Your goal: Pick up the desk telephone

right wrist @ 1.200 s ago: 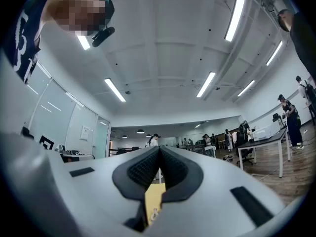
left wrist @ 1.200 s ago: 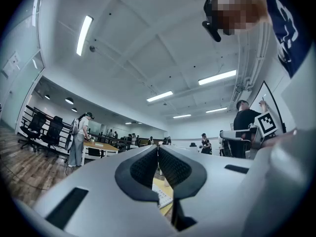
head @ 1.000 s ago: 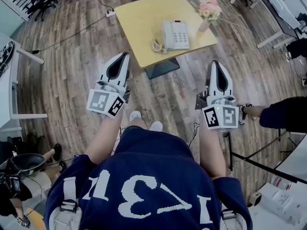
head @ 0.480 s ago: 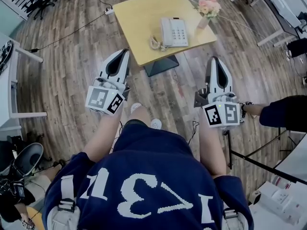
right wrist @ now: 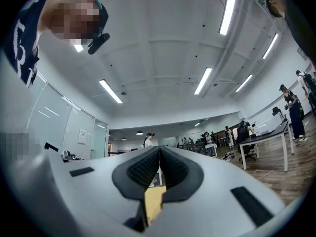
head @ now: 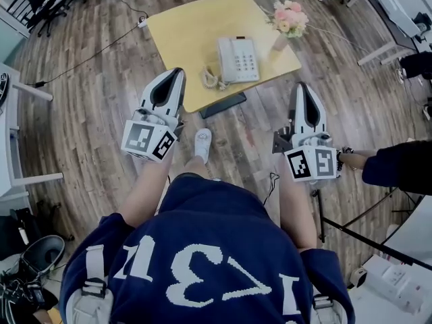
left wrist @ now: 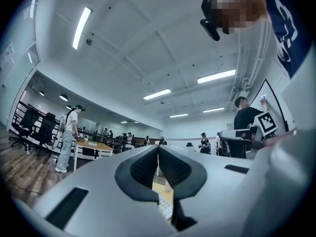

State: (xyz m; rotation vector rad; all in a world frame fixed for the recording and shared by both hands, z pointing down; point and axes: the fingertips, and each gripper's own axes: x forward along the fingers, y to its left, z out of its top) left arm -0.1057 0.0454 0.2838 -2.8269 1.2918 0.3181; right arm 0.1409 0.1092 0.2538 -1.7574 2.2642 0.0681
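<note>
Phone (head: 237, 59) sits on the table (head: 182, 39) at 12 o'clock (flowers (head: 289, 17) at its 2), well apart from the left gripper (head: 177, 71) and right gripper (head: 303, 86), both clamped shut and empty, presumably since nothing's in reach yet.

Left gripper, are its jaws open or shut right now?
Shut: the left gripper has its jaws pressed together along their length, with nothing held between them.

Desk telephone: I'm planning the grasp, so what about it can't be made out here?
- Head view: the desk telephone is too small; key labels unreadable.
- Left gripper view: the left gripper hides all but a keypad sliver.
- Right gripper view: the right gripper hides it; only yellow table shows.
</note>
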